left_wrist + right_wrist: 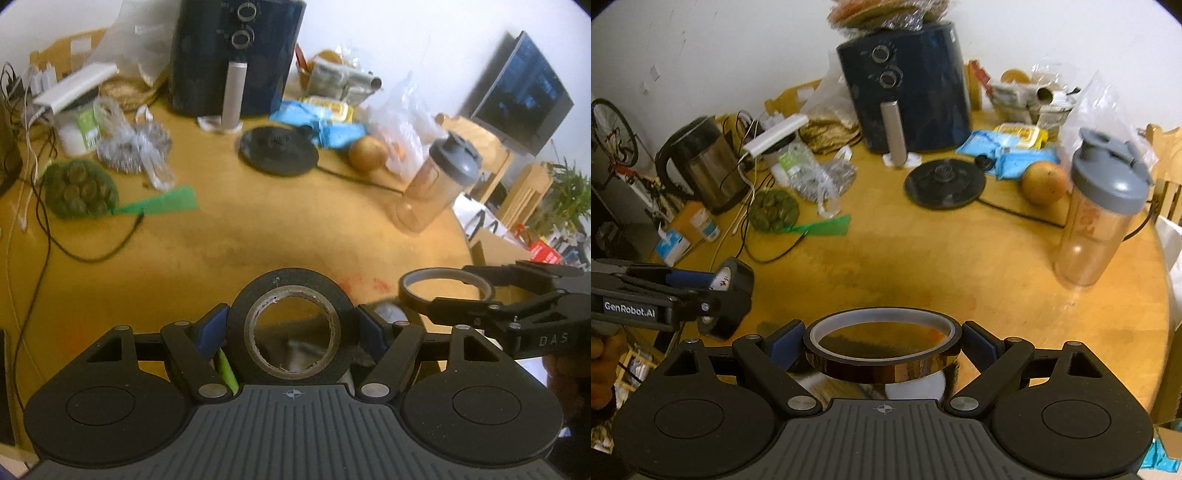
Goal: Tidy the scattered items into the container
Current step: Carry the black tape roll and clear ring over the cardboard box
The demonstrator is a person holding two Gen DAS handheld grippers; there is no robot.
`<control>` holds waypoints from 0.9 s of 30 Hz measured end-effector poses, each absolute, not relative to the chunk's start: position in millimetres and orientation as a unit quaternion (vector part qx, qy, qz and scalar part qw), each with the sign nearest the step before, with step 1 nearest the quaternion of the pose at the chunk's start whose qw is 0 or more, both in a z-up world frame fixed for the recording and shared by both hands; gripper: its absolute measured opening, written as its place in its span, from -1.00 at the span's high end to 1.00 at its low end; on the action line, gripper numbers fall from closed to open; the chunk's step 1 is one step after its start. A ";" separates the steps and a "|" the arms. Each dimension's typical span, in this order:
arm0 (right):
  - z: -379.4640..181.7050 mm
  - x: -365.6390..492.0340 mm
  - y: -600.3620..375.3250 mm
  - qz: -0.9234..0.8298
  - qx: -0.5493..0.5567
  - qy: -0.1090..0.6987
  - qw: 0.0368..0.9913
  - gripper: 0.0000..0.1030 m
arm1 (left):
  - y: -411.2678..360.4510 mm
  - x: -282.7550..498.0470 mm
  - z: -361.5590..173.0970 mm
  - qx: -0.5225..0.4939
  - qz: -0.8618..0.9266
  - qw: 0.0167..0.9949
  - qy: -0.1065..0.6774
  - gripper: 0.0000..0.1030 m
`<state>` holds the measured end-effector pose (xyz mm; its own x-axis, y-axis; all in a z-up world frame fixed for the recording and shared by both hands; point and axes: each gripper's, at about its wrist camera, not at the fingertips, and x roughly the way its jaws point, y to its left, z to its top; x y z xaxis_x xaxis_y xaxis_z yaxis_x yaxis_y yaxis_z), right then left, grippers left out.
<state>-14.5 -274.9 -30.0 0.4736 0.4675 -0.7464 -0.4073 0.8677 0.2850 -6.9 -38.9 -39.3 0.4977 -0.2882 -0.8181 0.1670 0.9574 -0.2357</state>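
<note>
My left gripper (293, 326) is shut on a black tape roll (242, 321) with a pale cardboard core, held upright above the near edge of the round wooden table (258, 236). My right gripper (882, 345) is shut on a thin brown tape ring (882, 365), held flat above the table edge. The right gripper with its ring (445, 286) shows at the right of the left wrist view. The left gripper with the black roll (733, 295) shows at the left of the right wrist view. No container shows clearly.
A dark air fryer (905, 88), a kettle (701, 166), a black kettle base (943, 184), a shaker bottle (1102, 210), an orange fruit (1043, 182), blue packets (988, 147), a green net bag (774, 210) and cables (44, 221) crowd the table's far half.
</note>
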 end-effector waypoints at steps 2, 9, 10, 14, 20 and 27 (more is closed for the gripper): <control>-34.6 -17.0 -273.3 0.257 0.032 0.455 0.852 -0.77 | -41.2 -10.1 -44.7 -0.066 -0.131 0.858 0.493 -0.41; -46.3 -23.5 -268.7 0.261 0.028 0.479 0.837 -0.77 | -45.7 -17.2 -57.7 -0.072 -0.132 0.841 0.519 -0.41; -47.2 -24.0 -268.2 0.262 0.029 0.481 0.836 -0.77 | -46.8 -17.5 -58.6 -0.071 -0.132 0.840 0.522 -0.41; -49.2 -25.4 -264.4 0.275 0.022 0.486 0.829 -0.78 | -49.7 -16.5 -61.6 -0.059 -0.130 0.833 0.535 -0.41; -52.8 -29.4 -256.5 0.274 -0.012 0.493 0.826 -1.00 | -44.1 -16.0 -61.2 -0.070 -0.105 0.837 0.533 -0.68; -54.1 -26.4 -259.3 0.269 -0.003 0.498 0.825 -1.00 | -42.6 -14.2 -54.4 -0.054 -0.072 0.851 0.517 -1.00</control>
